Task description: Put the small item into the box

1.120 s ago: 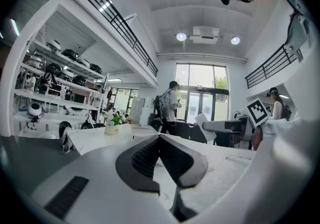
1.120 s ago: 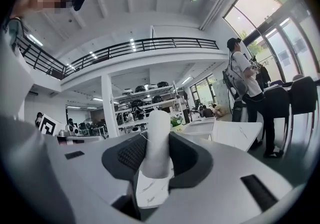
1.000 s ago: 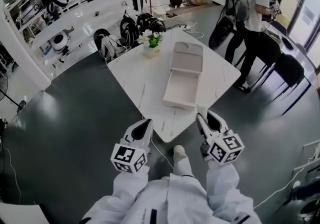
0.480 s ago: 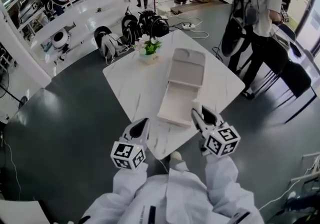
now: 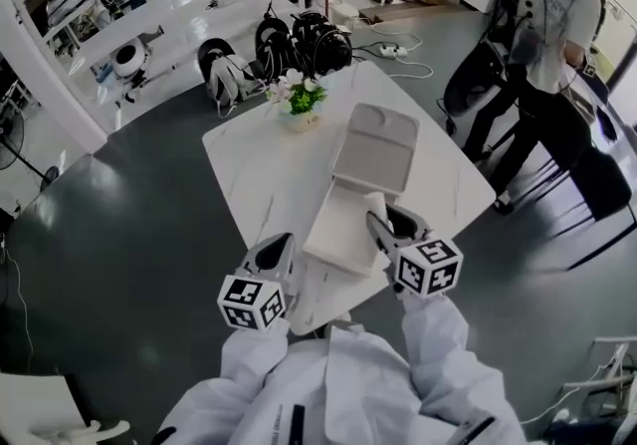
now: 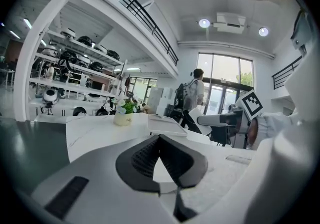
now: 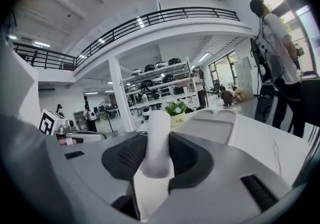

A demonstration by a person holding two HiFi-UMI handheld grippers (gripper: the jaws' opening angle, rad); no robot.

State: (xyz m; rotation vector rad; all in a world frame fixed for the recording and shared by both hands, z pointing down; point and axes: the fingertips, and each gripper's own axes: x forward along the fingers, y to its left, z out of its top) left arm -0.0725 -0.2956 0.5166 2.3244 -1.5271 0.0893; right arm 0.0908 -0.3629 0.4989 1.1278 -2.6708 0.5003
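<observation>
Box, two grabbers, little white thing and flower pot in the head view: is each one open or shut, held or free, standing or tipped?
box: open, lid folded back flat, on the table
right gripper: shut on the small white roll
small white roll: held upright between the jaws, not yet in the box
left gripper: shut, holding nothing
flower pot: standing upright on the table

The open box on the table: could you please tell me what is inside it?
The box looks bare inside in the head view; the right gripper, shut on the small white item, covers its near right corner.
</observation>
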